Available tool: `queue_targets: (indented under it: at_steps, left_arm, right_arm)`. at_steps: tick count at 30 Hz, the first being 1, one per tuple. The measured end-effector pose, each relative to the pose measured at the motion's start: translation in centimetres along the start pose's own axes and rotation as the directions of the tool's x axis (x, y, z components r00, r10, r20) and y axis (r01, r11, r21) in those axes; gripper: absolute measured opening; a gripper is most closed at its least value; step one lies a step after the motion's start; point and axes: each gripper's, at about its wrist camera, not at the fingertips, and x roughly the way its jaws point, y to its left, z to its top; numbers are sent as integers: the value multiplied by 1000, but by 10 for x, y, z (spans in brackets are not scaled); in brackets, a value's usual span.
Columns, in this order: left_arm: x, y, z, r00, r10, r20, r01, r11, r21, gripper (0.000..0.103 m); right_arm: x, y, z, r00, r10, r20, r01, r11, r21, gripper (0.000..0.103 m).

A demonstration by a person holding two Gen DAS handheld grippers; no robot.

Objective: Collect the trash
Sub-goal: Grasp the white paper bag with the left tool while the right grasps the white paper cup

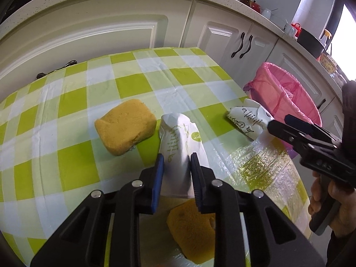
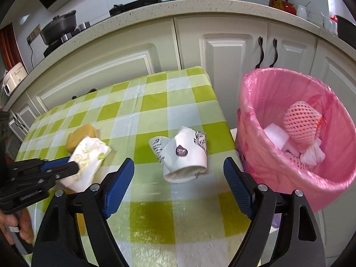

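A crushed paper cup with green print [image 1: 178, 142] lies on the checked table [image 1: 73, 155] between two yellow sponges [image 1: 125, 126], pinched by the left tongs [image 1: 176, 162]. At right, the right tongs [image 1: 274, 124] reach toward a second crushed cup [image 1: 247, 118] near the pink-lined bin [image 1: 289, 98].

From the right wrist, the right tongs [image 2: 179, 169] stand wide around that dark-printed cup [image 2: 182, 155], pads clear of it. The bin [image 2: 278, 178], beside the table [image 2: 178, 218], holds foam netting. The left tongs [image 2: 74, 166] clamp the green-printed cup [image 2: 86, 162].
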Motion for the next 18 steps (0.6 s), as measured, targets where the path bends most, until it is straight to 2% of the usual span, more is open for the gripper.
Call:
queue_targets:
  at_steps: [5,10,18]
  left_arm:
    - [-5,7,-3,1000,-7,9,7,1000,-12,23]
    - [-15,9,-1,999,-12,31,13,1000,-13,23]
    - [-30,8,2,997,-22,69,23,1000,-13,23]
  right_arm:
    - [21,3,3,999,-19,-41,19,1000,-19,72]
    - [33,5,3,997,-30,-64,28,999,-24,51]
    - [30,7,1,998,-4,-56,3,1000,-13,49]
